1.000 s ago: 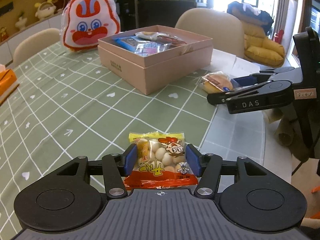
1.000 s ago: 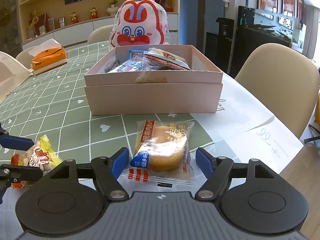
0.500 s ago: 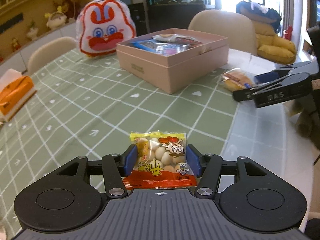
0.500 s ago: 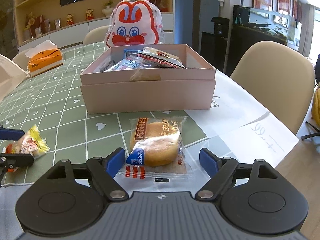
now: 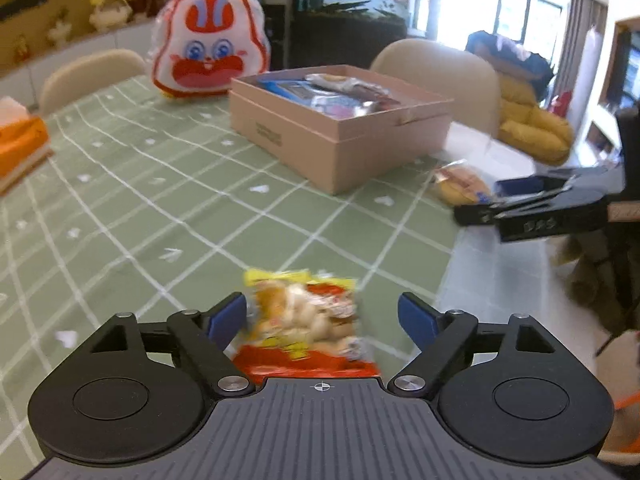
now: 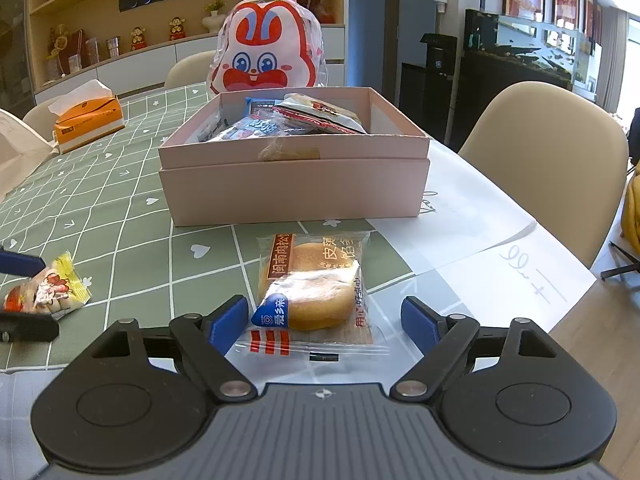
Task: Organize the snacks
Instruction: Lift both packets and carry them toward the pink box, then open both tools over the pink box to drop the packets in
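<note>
On the left, the left hand-held gripper is opening its jaws wide around a small yellow-and-red snack packet, which is sitting between the blue pads without being pressed, blurred and apparently dropping free onto the surface; it is probably being let go short of the box rather than carried in. Moving right, the right hand-held gripper is also opening, its pads standing clear on either side of a wrapped round bun that is lying flat just in front of the pink box, most likely being lined up for a pick. The box is sitting open near the middle, already holding several wrapped snacks, so it looks to be serving as the collecting place. Behind it a rabbit-faced bag is standing upright. The surface is wearing a green checked cloth, with an orange tissue box at far left and white paper sheets at right. Beige chairs, wall shelves with figurines and a dark fish tank are filling the room beyond.
</note>
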